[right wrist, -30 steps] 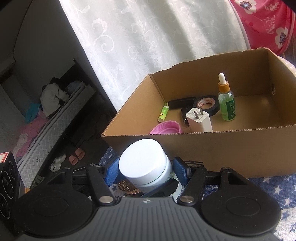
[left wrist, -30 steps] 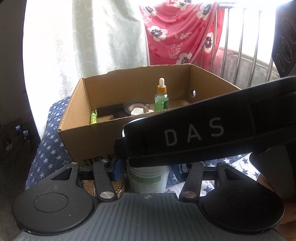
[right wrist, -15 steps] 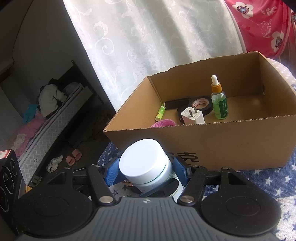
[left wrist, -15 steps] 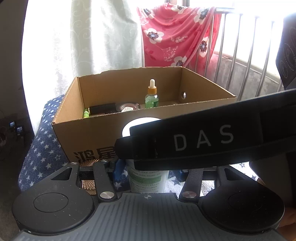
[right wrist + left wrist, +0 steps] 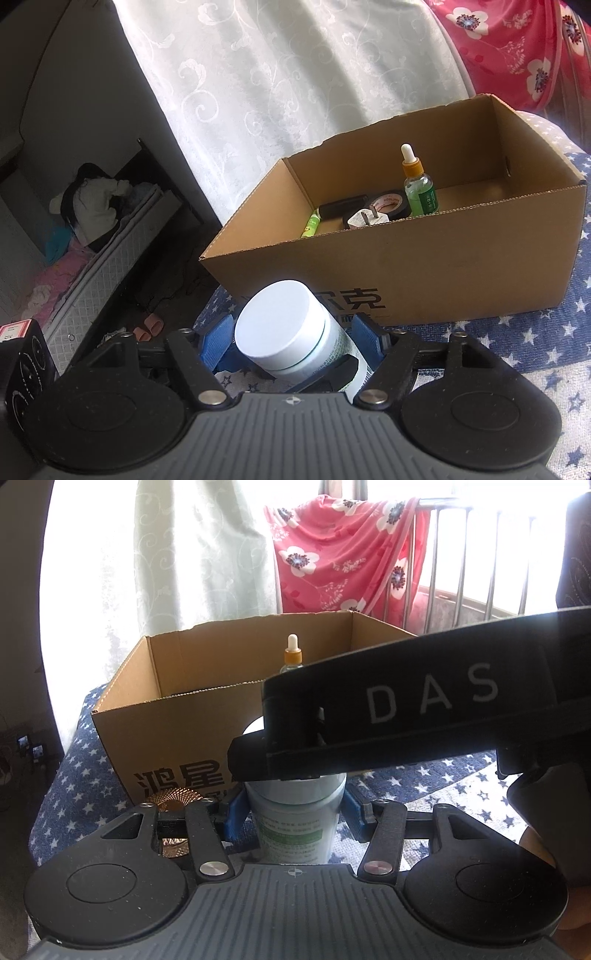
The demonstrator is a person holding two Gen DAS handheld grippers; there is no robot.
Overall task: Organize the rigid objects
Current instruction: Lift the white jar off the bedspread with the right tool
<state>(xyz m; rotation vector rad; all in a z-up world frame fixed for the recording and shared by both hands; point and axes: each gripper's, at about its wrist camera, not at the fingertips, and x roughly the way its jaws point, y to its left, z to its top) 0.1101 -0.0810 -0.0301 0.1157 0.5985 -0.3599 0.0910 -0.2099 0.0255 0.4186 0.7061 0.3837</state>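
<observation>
White jar [image 5: 295, 332]: round, flat white lid, pale body with green label, tilted, over the starred cloth [image 5: 517, 350] just before the cardboard box [image 5: 443, 266]. Left gripper [image 5: 293, 808] clamps its body. Right gripper [image 5: 291, 341] jaws have just been opening, lid between them, blue pads now apart from it

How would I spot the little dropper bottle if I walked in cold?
Find the open cardboard box on the star-patterned blue cloth. Inside it, towards the back, the dropper bottle stands upright beside a black tape roll. It is the only standing item there: green glass, orange collar and white rubber tip.
</observation>
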